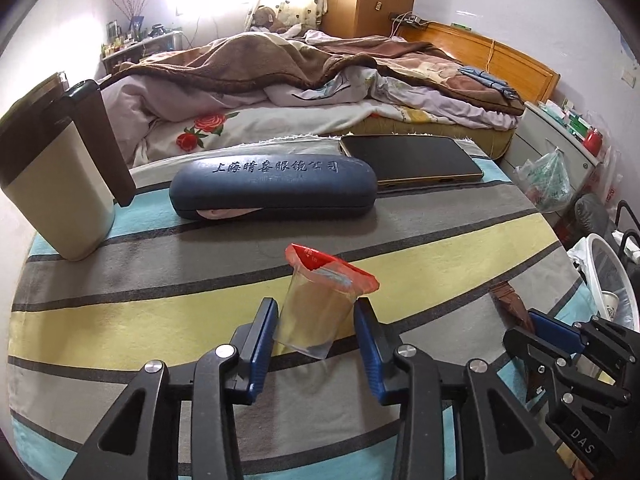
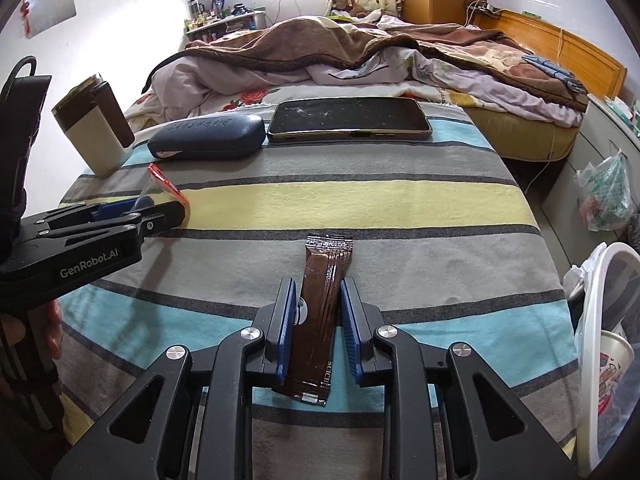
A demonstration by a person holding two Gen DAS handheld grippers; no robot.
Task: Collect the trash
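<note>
A small clear plastic bag (image 1: 316, 280) with a red sealing strip stands upright between the blue pads of my left gripper (image 1: 316, 306), which is shut on its sides just above the striped cloth. A brown glossy sachet (image 2: 324, 264) lies lengthwise between the pads of my right gripper (image 2: 318, 286), shut on it. From the right wrist view the left gripper (image 2: 176, 210) is at the left, the bag's red strip (image 2: 166, 182) sticking up from it. The right gripper (image 1: 534, 318) shows at the lower right of the left wrist view with the sachet's end (image 1: 510, 300).
The table wears a striped cloth (image 1: 200, 280). At its far side lie a blue glasses case (image 1: 272, 190), a phone (image 1: 412, 158) and a beige-and-brown flask (image 1: 60, 184). A white bin (image 2: 596, 292) holding a paper cup stands off the right edge. A bed lies beyond.
</note>
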